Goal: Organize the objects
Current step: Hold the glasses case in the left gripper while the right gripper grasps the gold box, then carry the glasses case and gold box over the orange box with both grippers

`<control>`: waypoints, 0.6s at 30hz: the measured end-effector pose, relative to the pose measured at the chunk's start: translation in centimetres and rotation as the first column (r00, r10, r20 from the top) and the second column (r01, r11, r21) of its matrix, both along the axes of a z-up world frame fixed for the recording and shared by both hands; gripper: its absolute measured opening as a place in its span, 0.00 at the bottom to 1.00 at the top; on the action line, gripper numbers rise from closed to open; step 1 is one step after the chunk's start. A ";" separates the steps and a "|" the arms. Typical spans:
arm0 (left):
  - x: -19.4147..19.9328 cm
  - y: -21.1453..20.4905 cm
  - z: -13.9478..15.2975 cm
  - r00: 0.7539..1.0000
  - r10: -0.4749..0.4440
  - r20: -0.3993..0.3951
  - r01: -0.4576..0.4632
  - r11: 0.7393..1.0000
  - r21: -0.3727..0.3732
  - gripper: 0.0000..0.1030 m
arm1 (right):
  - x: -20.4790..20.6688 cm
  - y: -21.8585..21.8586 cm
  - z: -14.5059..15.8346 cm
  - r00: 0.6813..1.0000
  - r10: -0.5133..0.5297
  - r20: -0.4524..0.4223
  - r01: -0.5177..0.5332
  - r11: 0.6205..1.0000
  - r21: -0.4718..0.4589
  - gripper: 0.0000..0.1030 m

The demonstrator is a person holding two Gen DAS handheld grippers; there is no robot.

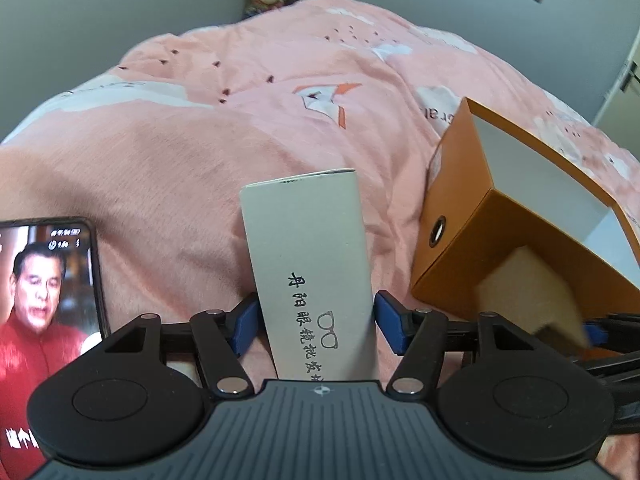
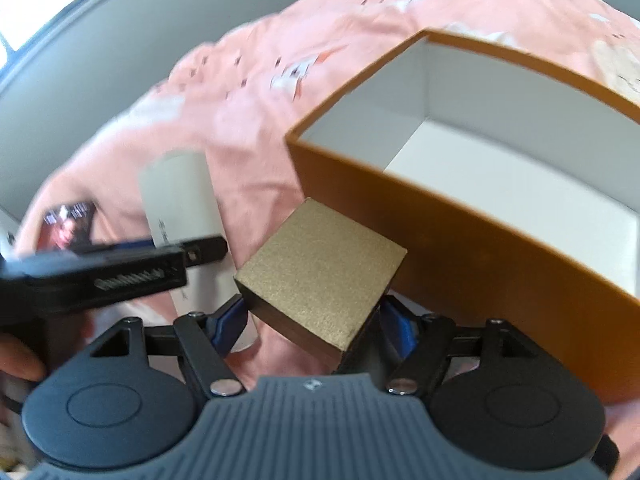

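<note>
My right tongs (image 2: pixel 312 312) are clamped on the gold block (image 2: pixel 320 272), pads pressing its 2 sides, and it hangs tilted just beside the near wall of the orange box (image 2: pixel 460 264), not yet over the rim. My left tongs (image 1: pixel 316 320) grip the white case (image 1: pixel 312 256), blue pads (image 1: pixel 244 320) tight on both edges, holding it above the pink bed (image 1: pixel 200 140).

Next move as I read it: the block goes into the box. To do it cleanly I want the block carried above that near rim first, then across over the white floor inside, levelled out so a corner doesn't catch the cardboard wall. The box sits on soft bedding, so a bump could tip or slide it; I'd open the tongs low inside instead of dropping from height. The left tongs should stay out of the way, since they already cross the right view close by.

The block: matte gold, finely speckled top, dark sides, square-cornered, looks rigid. The case: pale, long and flat, black printed characters and a small glasses drawing. A phone (image 1: pixel 48 300) lies lit on the bed at left.
</note>
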State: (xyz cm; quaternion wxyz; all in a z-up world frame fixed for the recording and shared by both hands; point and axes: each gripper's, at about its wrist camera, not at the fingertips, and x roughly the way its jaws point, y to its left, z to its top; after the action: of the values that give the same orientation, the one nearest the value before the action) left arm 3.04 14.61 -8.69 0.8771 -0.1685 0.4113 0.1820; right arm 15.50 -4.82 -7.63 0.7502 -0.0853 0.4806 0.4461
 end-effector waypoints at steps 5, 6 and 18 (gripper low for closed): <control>-0.6 -1.5 1.6 0.998 -0.043 0.044 0.041 0.998 0.053 0.67 | -2.0 -1.7 3.0 0.998 -0.036 0.044 0.033 0.997 0.069 0.71; -0.8 -1.9 2.2 0.997 -0.058 0.053 0.054 0.996 0.070 0.67 | -2.4 -2.6 3.4 0.998 -0.041 0.057 0.036 0.996 0.085 0.71; 0.8 -5.7 14.0 0.920 -0.326 0.219 0.292 0.940 0.175 0.67 | 0.6 -8.0 10.0 0.981 -0.144 0.133 0.113 0.969 0.218 0.71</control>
State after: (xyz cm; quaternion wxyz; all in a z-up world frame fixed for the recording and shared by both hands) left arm 3.83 8.88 5.33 0.9484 -0.0612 0.3077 0.0470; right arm 16.12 -12.83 2.36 0.8158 -0.0073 0.3787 0.4370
